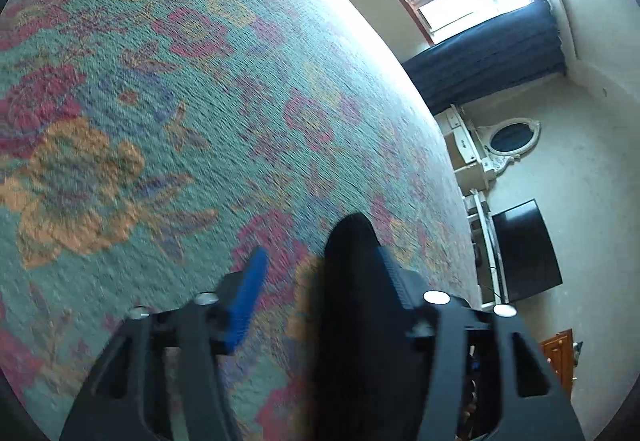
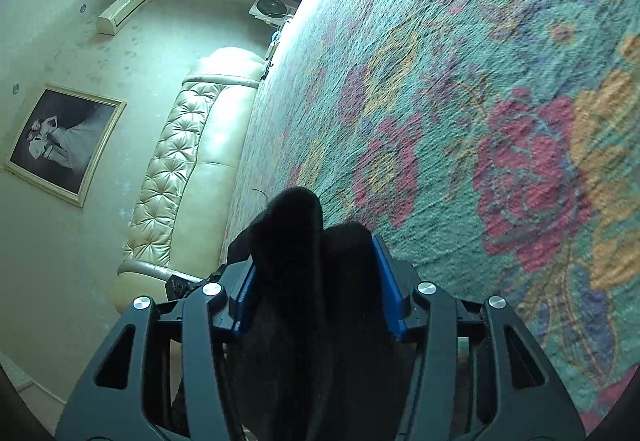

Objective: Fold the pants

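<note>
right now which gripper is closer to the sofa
Right. The sofa lies just beyond the right gripper, beside the rug. The left gripper view shows no sofa.

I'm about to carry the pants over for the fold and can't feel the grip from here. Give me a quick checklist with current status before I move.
1. Right gripper hold: black pants bunched between both blue pads. Ok.
2. Left gripper hold: fabric lies against one pad only; the other blue pad stands clear. Not ok.
3. Left jaws closed: a gap shows. Not ok.
4. Floral bedspread ahead free of other items: ok.
5. How the rest of the pants hangs: cannot tell, out of view.
</note>
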`<state>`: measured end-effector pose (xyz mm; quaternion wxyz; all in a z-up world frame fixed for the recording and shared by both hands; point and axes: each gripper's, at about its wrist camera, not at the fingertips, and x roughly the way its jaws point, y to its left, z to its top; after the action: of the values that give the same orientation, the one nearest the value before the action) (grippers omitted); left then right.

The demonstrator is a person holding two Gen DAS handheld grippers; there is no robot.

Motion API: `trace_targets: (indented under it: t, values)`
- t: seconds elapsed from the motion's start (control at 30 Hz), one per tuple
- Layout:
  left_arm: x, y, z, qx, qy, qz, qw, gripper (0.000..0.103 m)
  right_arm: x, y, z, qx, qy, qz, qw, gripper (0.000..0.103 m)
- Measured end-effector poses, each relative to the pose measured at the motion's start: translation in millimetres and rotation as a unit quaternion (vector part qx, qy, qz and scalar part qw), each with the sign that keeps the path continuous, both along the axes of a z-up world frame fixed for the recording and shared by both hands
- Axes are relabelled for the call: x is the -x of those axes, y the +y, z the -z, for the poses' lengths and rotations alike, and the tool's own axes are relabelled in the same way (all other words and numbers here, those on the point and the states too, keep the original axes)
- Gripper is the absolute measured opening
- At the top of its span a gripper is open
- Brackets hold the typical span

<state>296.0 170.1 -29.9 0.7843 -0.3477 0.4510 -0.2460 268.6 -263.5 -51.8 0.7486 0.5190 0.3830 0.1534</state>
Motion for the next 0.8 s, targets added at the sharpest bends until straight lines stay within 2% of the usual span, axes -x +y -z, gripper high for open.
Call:
trace_targets:
  t: [0.07, 0.23, 0.4, 0.53, 0.6, 0.67, 0.8]
  values:
    - [21, 3, -2, 0.012, 0.001, 0.011, 0.9999, 0.068, 16, -4, -1, -0.005, 0.005, 0.006, 1.0, 0.056]
    - [70, -1, 0, 0.013, 0.016, 0.037, 0.9991, 0.068, 64, -7, -2, -0.013, 0.019, 0.003, 1.0, 0.06]
    - [101, -12, 17, 0.046, 0.055, 0.048, 0.9962, 0.068, 100, 8, -3, -0.031, 0.03, -0.013, 0.999, 0.068]
    - [116, -22, 20, 0.048, 0.055, 0.063, 0.9954, 0.069, 112, 24, -6, -0.025, 0.032, -0.02, 0.999, 0.075]
    - [115, -28, 19, 0.044, 0.053, 0.069, 0.9953, 0.073, 114, 27, -6, -0.023, 0.031, -0.013, 0.999, 0.079]
    - [111, -32, 21, 0.048, 0.05, 0.065, 0.9954, 0.074, 113, 29, -5, -0.02, 0.036, -0.008, 0.999, 0.081]
    - [105, -34, 25, 0.06, 0.049, 0.053, 0.9956, 0.073, 107, 42, -9, 0.015, 0.046, -0.026, 0.999, 0.086]
